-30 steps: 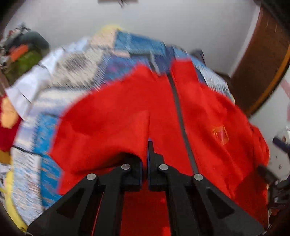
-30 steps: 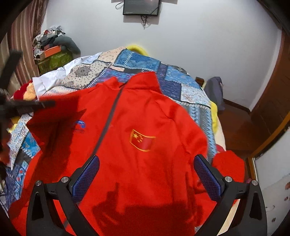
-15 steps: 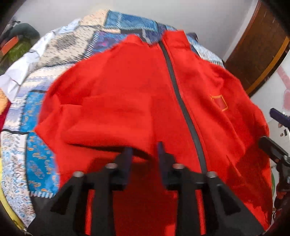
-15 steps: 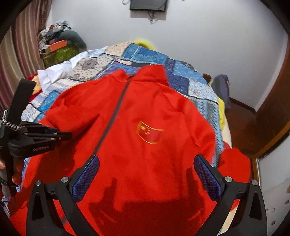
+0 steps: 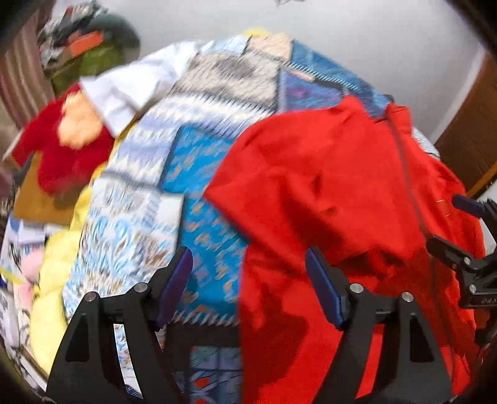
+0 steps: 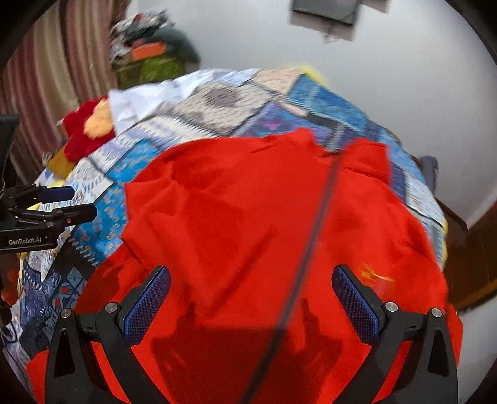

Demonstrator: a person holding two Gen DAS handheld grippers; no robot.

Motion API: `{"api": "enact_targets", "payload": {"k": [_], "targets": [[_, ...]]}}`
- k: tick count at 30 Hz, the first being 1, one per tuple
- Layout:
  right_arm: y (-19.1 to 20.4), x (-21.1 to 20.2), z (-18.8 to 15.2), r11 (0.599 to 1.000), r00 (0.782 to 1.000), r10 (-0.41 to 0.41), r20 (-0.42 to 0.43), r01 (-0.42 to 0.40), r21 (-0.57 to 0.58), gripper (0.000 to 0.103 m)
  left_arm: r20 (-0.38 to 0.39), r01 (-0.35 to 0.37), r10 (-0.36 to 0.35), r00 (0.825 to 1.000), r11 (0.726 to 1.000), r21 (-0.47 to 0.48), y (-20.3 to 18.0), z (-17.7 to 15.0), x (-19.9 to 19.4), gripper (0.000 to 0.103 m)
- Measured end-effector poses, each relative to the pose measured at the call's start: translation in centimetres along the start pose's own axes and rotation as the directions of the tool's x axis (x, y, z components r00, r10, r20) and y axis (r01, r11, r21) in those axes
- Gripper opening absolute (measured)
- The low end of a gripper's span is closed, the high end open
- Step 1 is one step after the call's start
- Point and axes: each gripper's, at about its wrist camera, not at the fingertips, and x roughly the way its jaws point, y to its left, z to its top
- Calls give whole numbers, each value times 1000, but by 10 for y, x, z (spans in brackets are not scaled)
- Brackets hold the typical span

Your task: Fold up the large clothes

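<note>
A red zip-up jacket (image 6: 254,217) lies front up on the patchwork bedspread (image 6: 223,105), with a dark zipper (image 6: 313,230) down its middle and its left sleeve folded across the chest. My left gripper (image 5: 248,279) hovers over the jacket's left edge (image 5: 326,192); its jaws are opening and nothing is between them. My right gripper (image 6: 250,295) stands open above the lower front, holding nothing. Each gripper shows at the edge of the other's view: the right gripper (image 5: 466,230) and the left gripper (image 6: 59,202).
A white cloth (image 5: 130,90) and a red plush item (image 5: 65,146) lie at the bedspread's far left. A pile of clutter (image 6: 149,52) stands in the corner by striped curtains. A screen (image 6: 326,12) hangs on the wall; a brown wooden door (image 5: 469,136) is at right.
The left gripper has let go of the red sleeve, opened, and swung left toward the jacket's edge. The right gripper also shifted left, staying open. The sleeve now rests folded over the chest.
</note>
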Motion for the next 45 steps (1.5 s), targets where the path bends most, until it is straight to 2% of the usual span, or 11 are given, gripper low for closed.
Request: {"api": "enact_targets", "payload": {"k": [7, 9, 11, 13, 16, 17, 21, 24, 30, 38, 45], "targets": [[55, 78, 23, 993, 991, 46, -128, -59, -99, 103, -108, 58, -59, 992, 998, -12, 18, -32, 38, 74], [60, 97, 22, 993, 987, 28, -158, -46, -111, 94, -125, 70, -69, 990, 998, 8, 12, -39, 45, 74], [60, 116, 21, 993, 981, 19, -192, -40, -109, 66, -137, 79, -73, 988, 996, 37, 4, -44, 50, 74], [58, 126, 18, 994, 975, 32, -218, -55, -98, 51, -149, 81, -71, 986, 995, 65, -4, -49, 56, 74], [58, 128, 14, 994, 981, 29, -192, -47, -94, 20, -172, 80, -66, 983, 994, 71, -7, -51, 66, 74], [56, 126, 14, 995, 982, 36, -185, -53, -87, 14, -177, 78, -65, 982, 995, 64, -7, -52, 69, 74], [41, 94, 23, 998, 996, 22, -91, -28, -61, 10, -181, 72, -62, 981, 996, 46, -5, -51, 73, 74], [22, 61, 35, 999, 1000, -5, -13, 4, -44, 10, -170, 30, -19, 985, 998, 62, -10, -48, 75, 74], [-50, -10, 54, 992, 985, -120, 123, 115, 45, 9, -150, -43, 52, 987, 997, 61, -16, -25, 85, 74], [-150, -54, 25, 952, 957, -264, 122, 238, 193, 8, -142, -145, 169, 975, 976, 166, -46, -20, 105, 77], [-211, -54, -21, 911, 938, -341, 54, 316, 264, 8, -149, -144, 169, 974, 976, 161, -47, -16, 109, 77]]}}
